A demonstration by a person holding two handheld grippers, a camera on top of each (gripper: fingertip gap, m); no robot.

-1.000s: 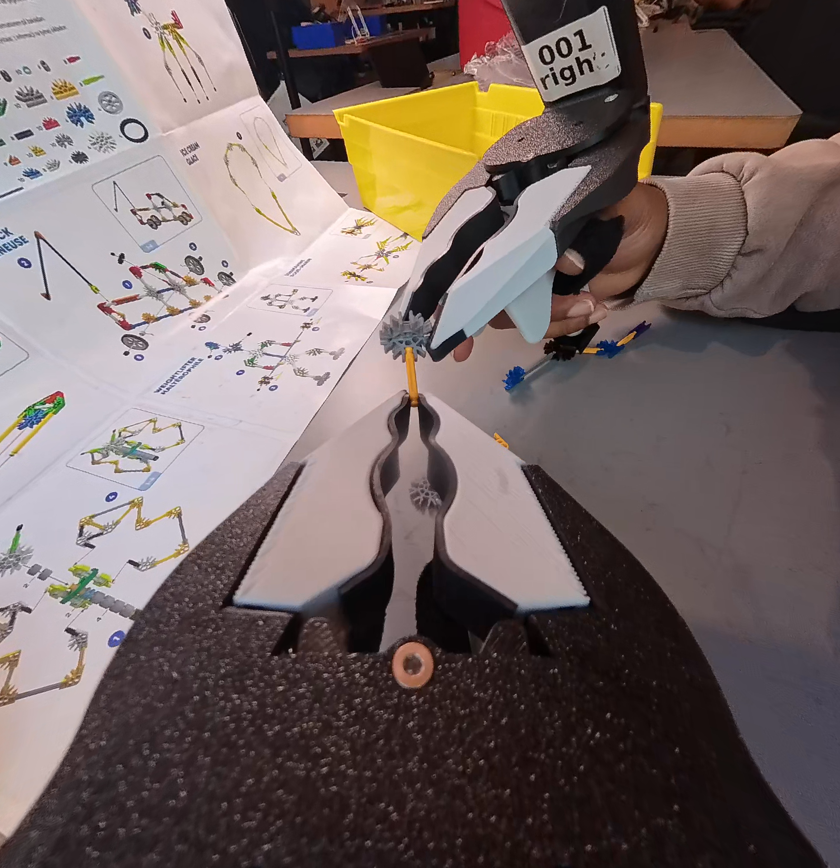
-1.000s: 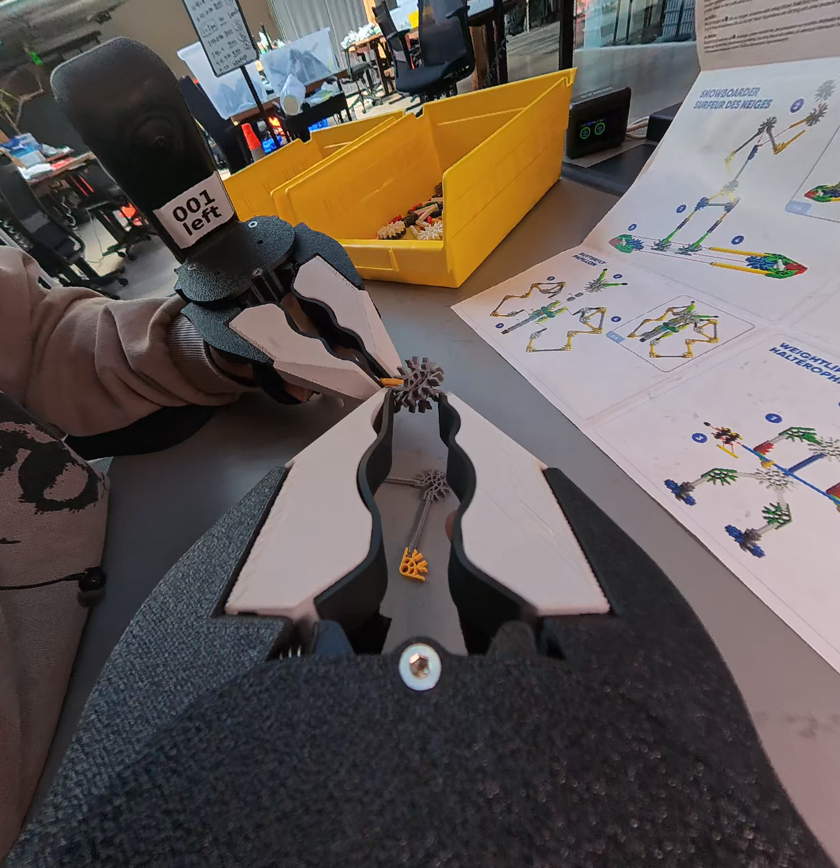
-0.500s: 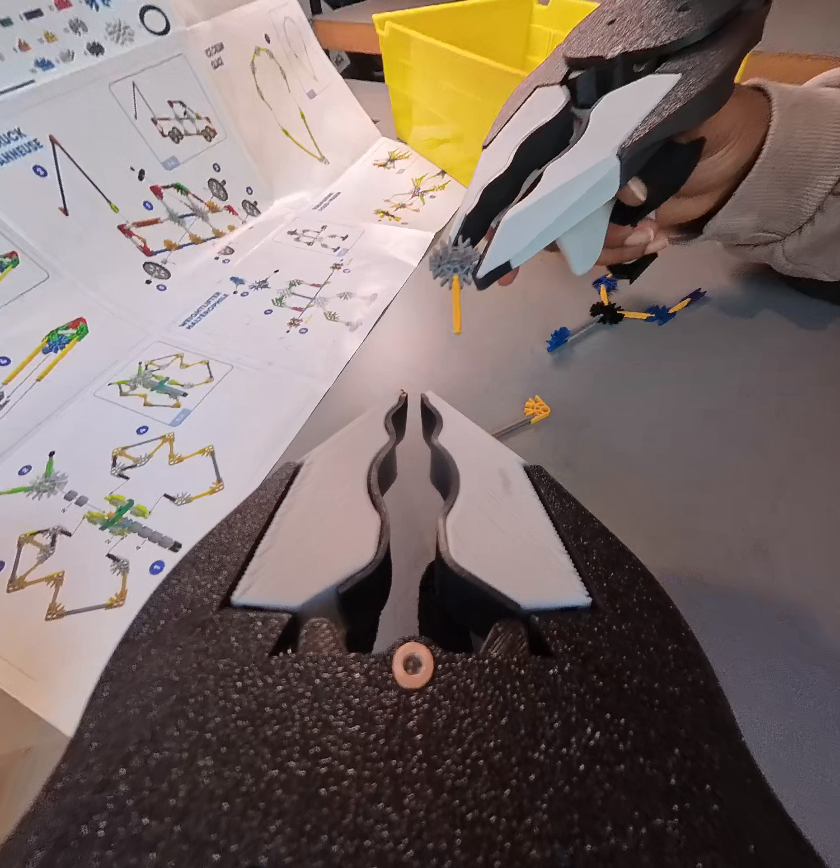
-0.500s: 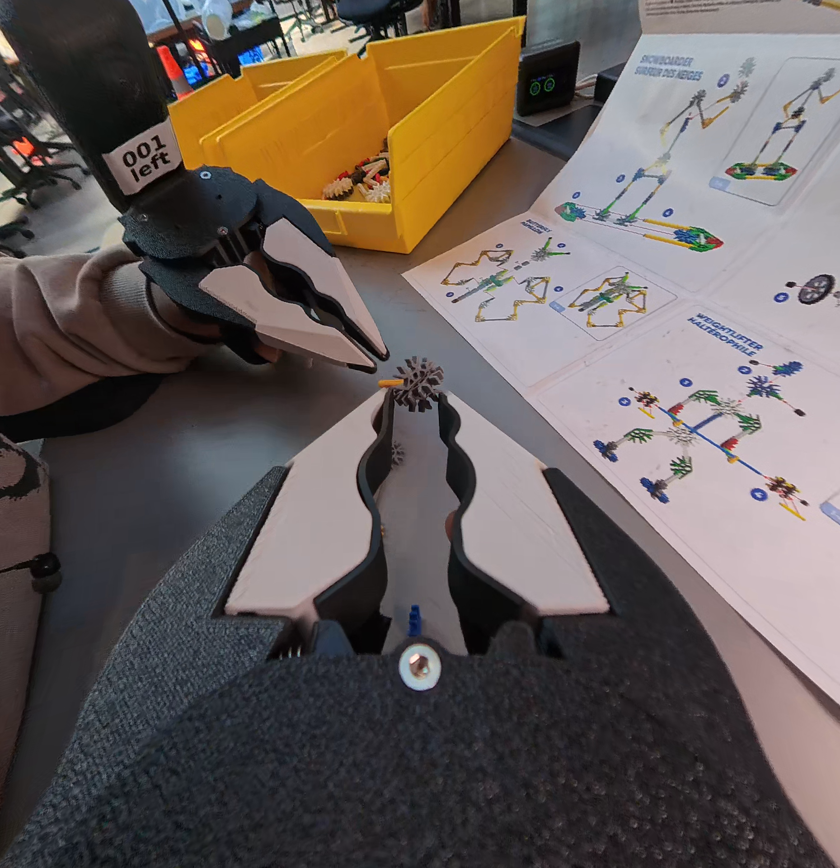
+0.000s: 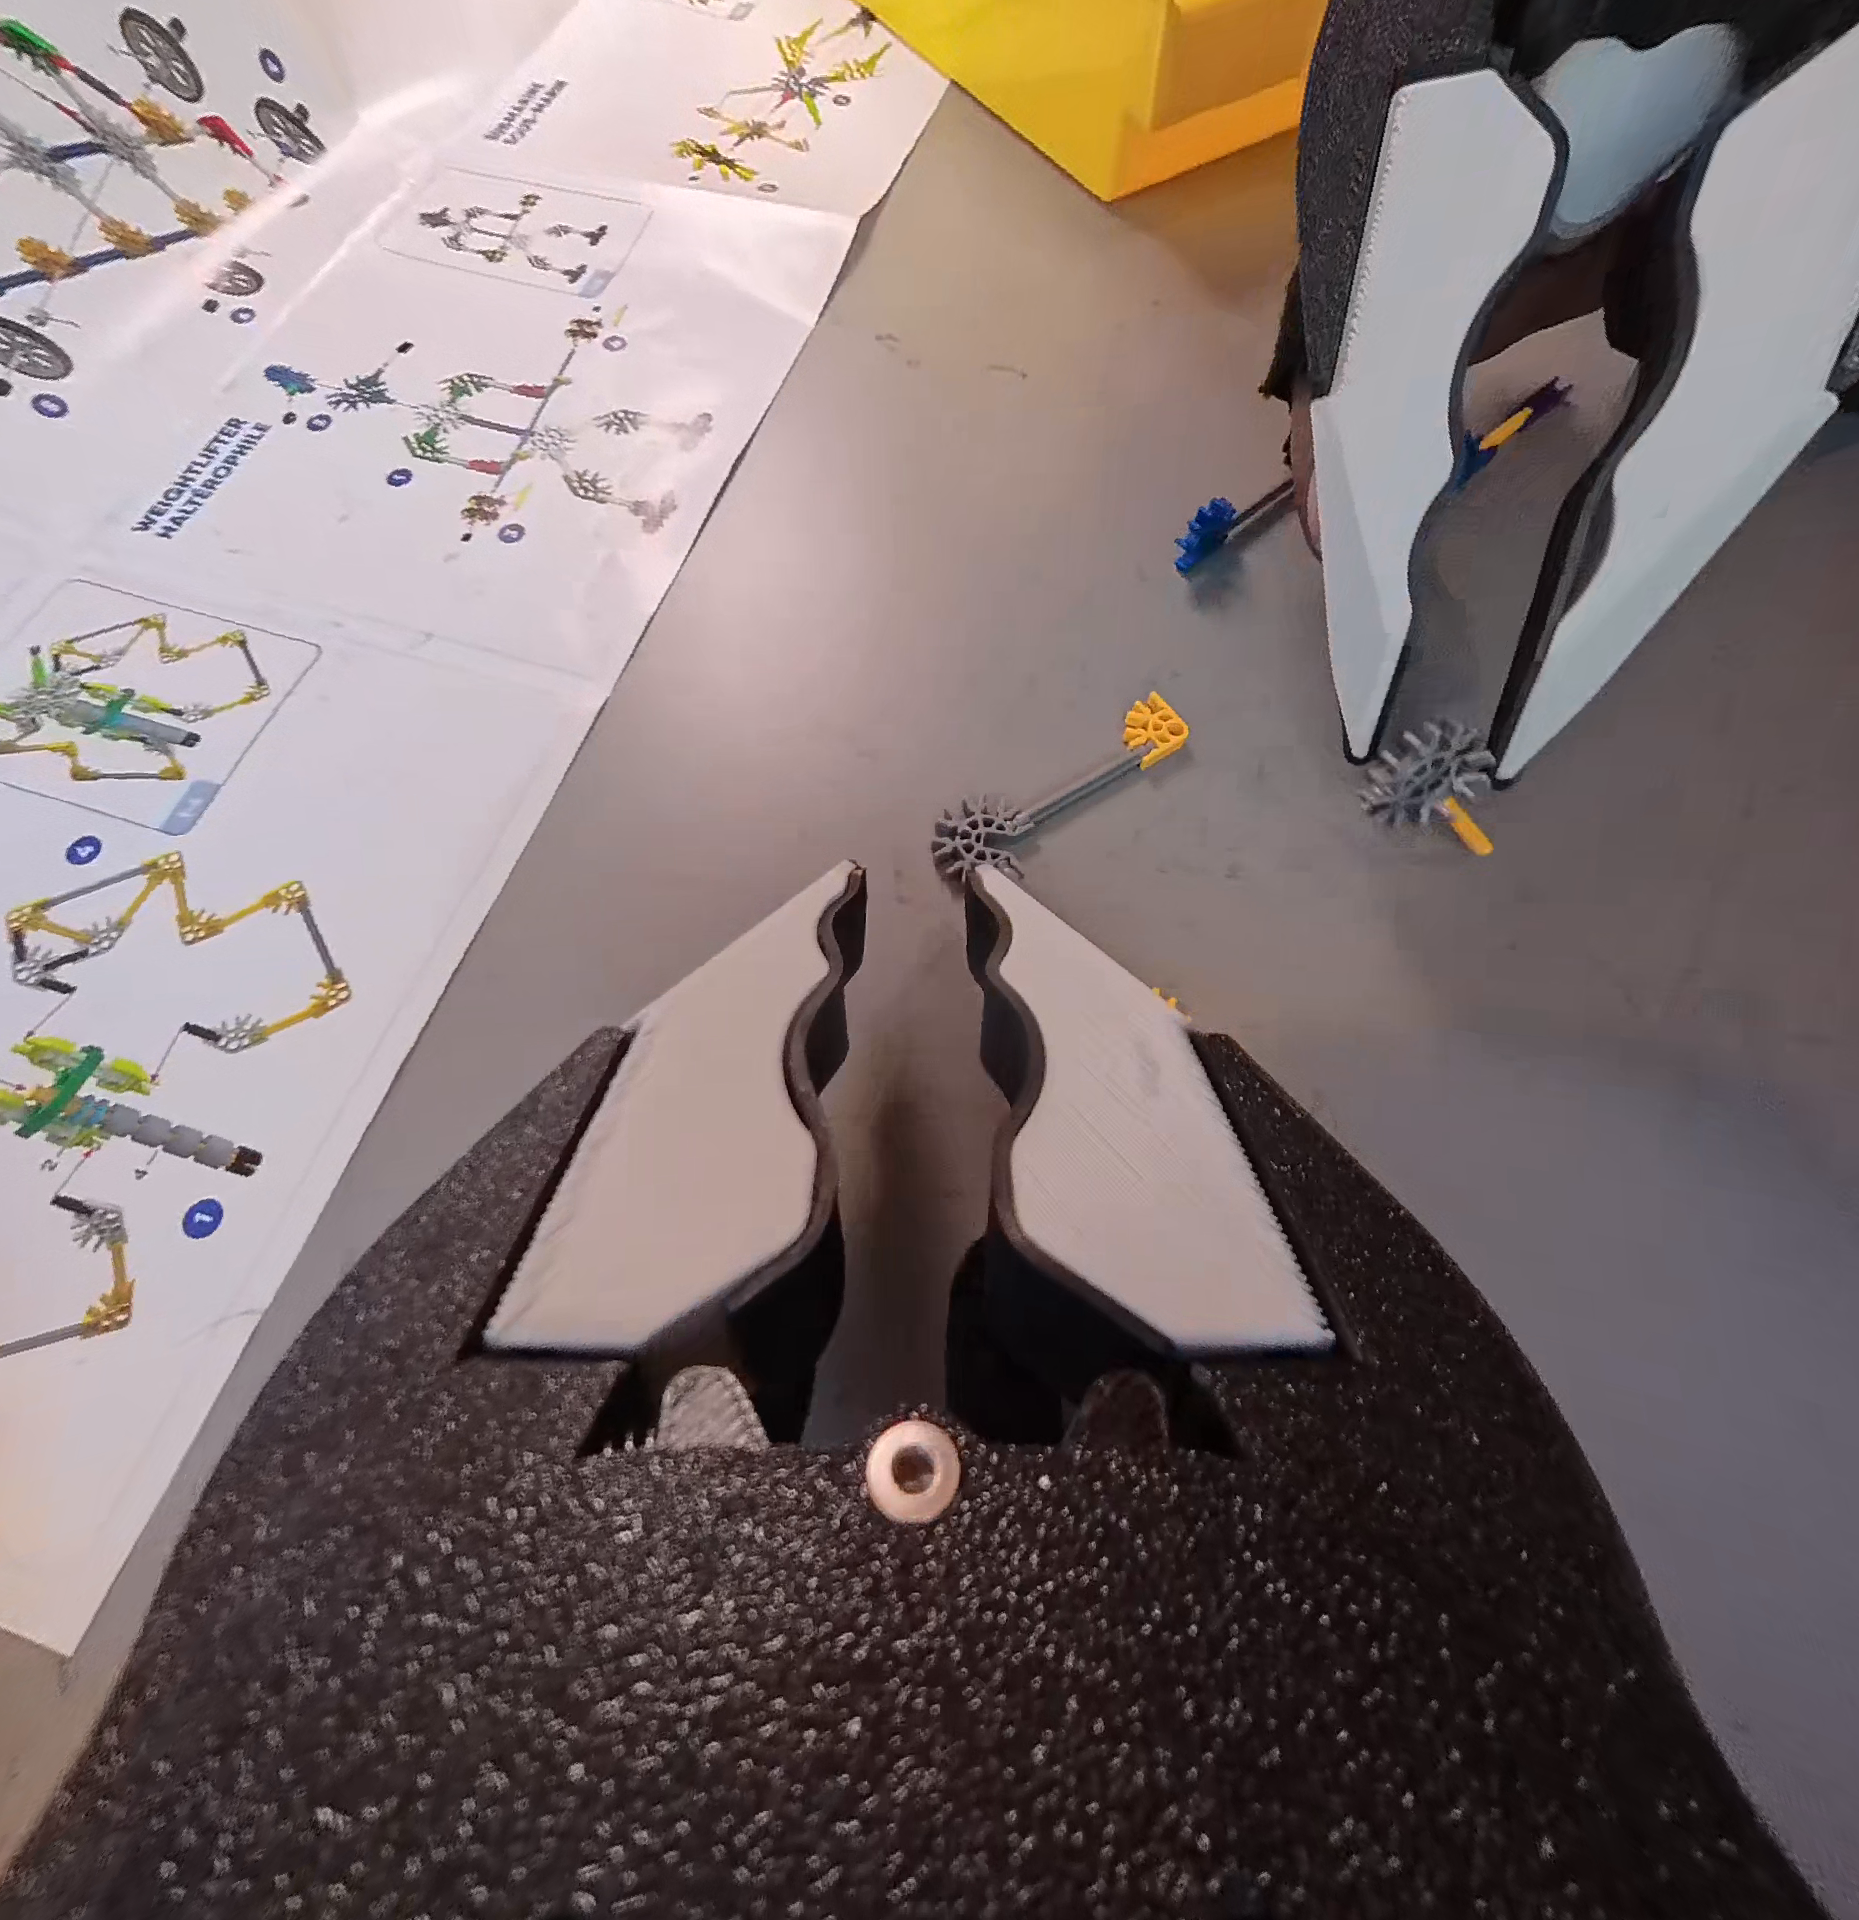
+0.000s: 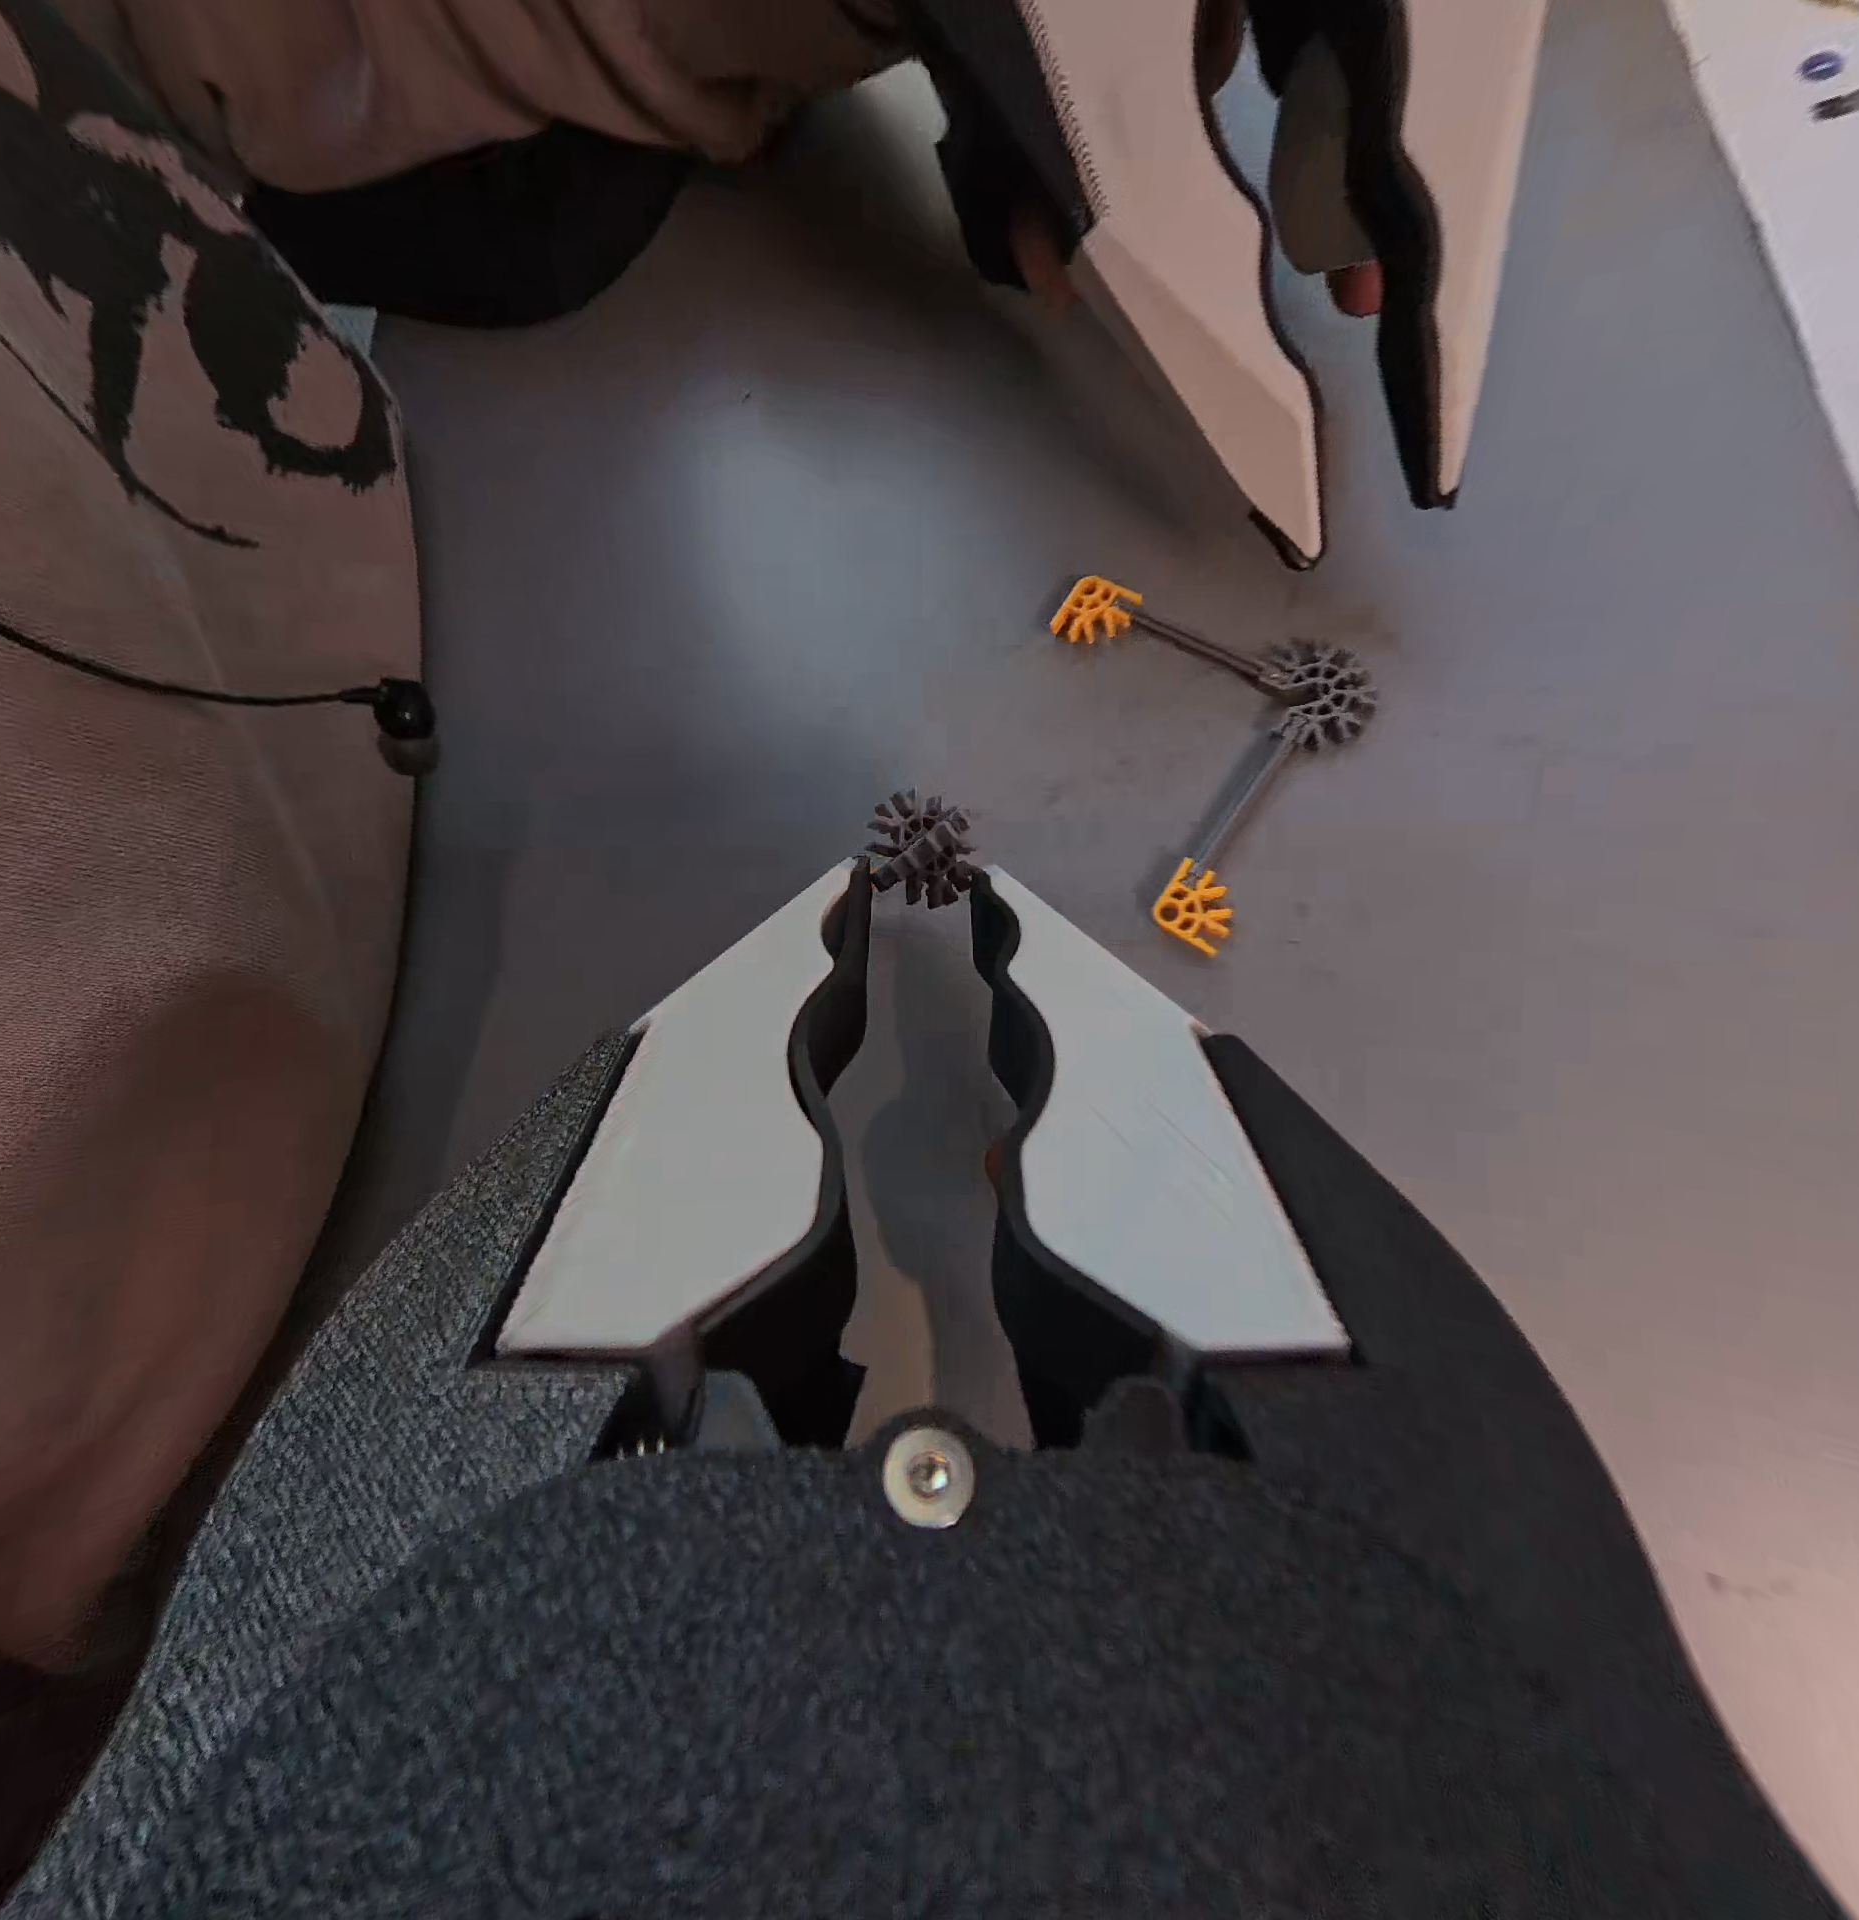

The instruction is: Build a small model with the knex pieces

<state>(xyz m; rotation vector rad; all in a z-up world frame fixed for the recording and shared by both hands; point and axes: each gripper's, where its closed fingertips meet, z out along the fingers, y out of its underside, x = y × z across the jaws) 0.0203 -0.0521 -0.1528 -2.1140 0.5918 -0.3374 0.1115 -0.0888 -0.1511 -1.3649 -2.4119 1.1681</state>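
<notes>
Grey desk [image 5: 1008, 436] with a big fold-out instruction sheet [image 5: 405, 499] spread off to the left of the left tool [image 5: 912, 883], and the corner of a yellow bin [image 5: 1143, 94] up ahead. In the left wrist view that tool is parted a little and holds nothing; its right tip sits just beside a grey snowflake-shaped connector piece [image 5: 969, 831] with a grey rod running out to a yellow end connector [image 5: 1153, 727]. Further ahead to the right, the right tool [image 5: 1429, 764] points down at the desk, clamped on another grey snowflake connector [image 5: 1424, 779] that has a short yellow rod [image 5: 1465, 826] sticking out. A blue connector on a rod [image 5: 1205, 530] lies beyond it.

Right wrist view: the right tool [image 6: 917, 868] pinches the snowflake connector [image 6: 920, 847] right at its tips, above the desk [image 6: 696, 520]. Ahead and to the right lies the V-shaped assembly [image 6: 1320, 686], two rods with orange-yellow ends. The left tool [image 6: 1366, 530] hangs just past it, slightly parted. A sleeve and sweatshirt [image 6: 125, 520] fill the left side.
</notes>
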